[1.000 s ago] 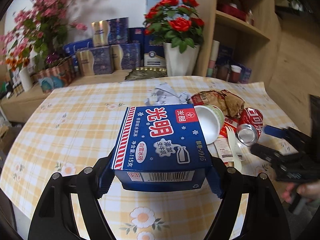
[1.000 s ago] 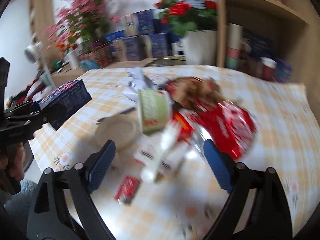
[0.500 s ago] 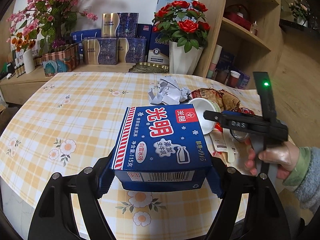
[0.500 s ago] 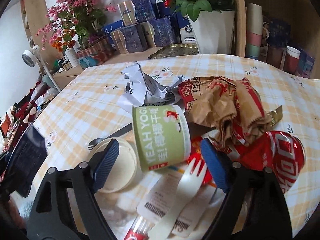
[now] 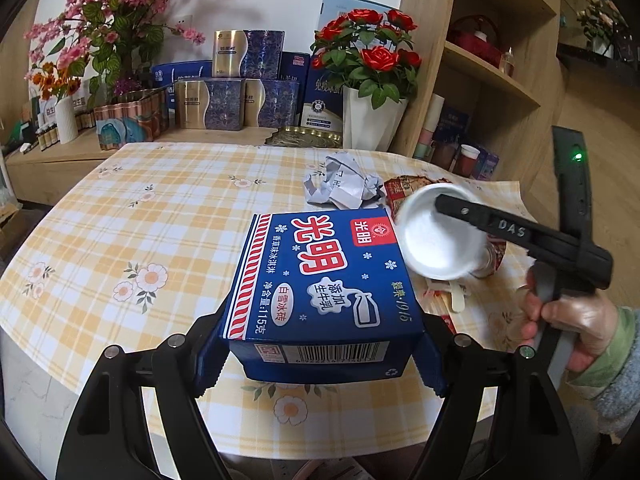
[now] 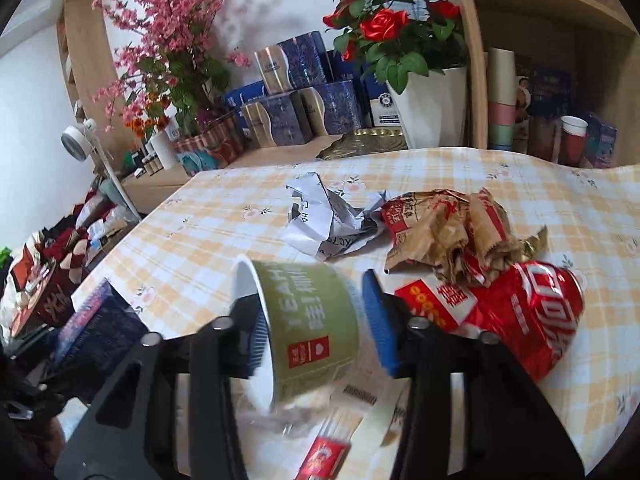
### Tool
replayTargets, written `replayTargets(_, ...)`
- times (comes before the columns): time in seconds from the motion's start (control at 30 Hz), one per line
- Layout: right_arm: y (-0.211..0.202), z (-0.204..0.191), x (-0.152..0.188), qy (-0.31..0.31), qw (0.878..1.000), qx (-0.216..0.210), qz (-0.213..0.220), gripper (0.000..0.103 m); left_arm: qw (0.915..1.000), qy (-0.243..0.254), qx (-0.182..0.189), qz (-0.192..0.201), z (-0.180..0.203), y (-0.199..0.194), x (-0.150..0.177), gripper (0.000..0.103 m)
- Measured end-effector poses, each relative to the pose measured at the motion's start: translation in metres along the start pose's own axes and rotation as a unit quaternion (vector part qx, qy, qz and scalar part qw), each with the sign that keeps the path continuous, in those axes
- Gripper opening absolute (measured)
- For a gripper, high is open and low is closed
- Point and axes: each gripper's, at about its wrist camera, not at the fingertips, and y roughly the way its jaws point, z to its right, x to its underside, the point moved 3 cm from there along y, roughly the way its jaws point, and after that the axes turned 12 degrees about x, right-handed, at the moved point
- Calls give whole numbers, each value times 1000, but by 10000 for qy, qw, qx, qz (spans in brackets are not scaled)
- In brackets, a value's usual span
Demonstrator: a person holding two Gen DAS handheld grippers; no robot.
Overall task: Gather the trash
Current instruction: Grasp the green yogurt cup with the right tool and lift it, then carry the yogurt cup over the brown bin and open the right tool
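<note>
My left gripper (image 5: 320,356) is shut on a blue ice-cream carton (image 5: 324,280) and holds it above the near table edge. My right gripper (image 6: 316,320) is shut on a green yogurt cup (image 6: 308,320), lifted and tilted on its side; its white inside shows in the left wrist view (image 5: 438,236). On the checked tablecloth (image 6: 208,240) lie crumpled white paper (image 6: 328,220), a brown and red wrapper (image 6: 448,232), a crushed red can (image 6: 536,316), a red packet (image 6: 436,300) and a white plastic fork (image 6: 376,416).
A white vase of red roses (image 5: 368,120) stands just behind the table. Blue gift boxes (image 5: 236,96) and pink flowers (image 5: 100,40) sit on the low cabinet. A wooden shelf unit (image 5: 492,80) with cups stands at the right.
My right gripper has closed on the yogurt cup and lifted it off the table. The left gripper still holds the carton and has hardly moved.
</note>
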Motion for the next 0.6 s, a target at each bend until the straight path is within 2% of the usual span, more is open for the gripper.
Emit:
replayTargets(0.07,-3,5,5,134,9998,27,-133,14,10000,-63,12,-12,0,-4,3,75)
replayTargets(0.1,-4,8,7,211,9996,2,-170,11,9999,-98,25,-9,1,-7,3,75)
replayTargets(0.4,-58,26,40,851,9959,-59,-298,11,9999,91,92,68,22,-38,11,75)
replayTargets(0.6,-99,33,85,1077,9929,-15,-513,11,9993,212,267,148,44,-64,28,75)
